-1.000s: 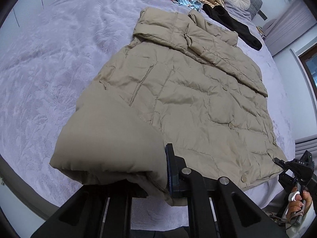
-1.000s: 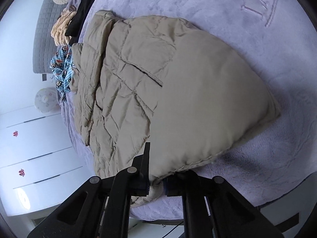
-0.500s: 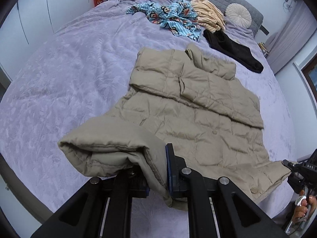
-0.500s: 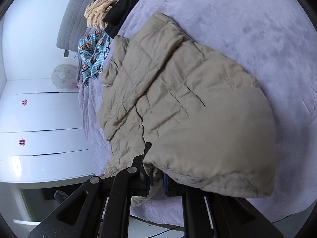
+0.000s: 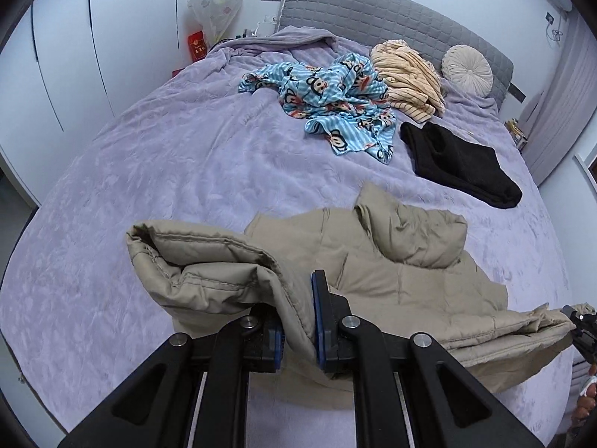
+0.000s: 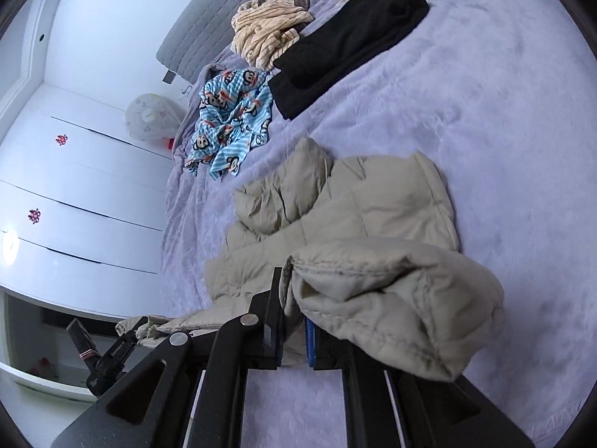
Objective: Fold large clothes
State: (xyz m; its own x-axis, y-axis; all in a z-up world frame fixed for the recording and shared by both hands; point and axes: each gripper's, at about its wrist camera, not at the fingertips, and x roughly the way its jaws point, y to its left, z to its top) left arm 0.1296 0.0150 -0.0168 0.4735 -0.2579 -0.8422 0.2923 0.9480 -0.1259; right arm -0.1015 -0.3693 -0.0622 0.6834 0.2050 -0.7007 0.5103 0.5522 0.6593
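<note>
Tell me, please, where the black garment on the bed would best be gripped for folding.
Probably the black garment at its two near corners, approached from the foot of the bed: it lies flat and apart from the striped beige top, its near edge exposed.

A blue monkey-print garment (image 5: 332, 100), a cream striped garment (image 5: 408, 76) and a black garment (image 5: 459, 160) lie on the lavender bed (image 5: 168, 156). A round cushion (image 5: 467, 70) rests against the grey headboard (image 5: 373, 18).

jacket (image 5: 403, 291) hem folds hide both grippers' blue pads (image 5: 318, 310).
</note>
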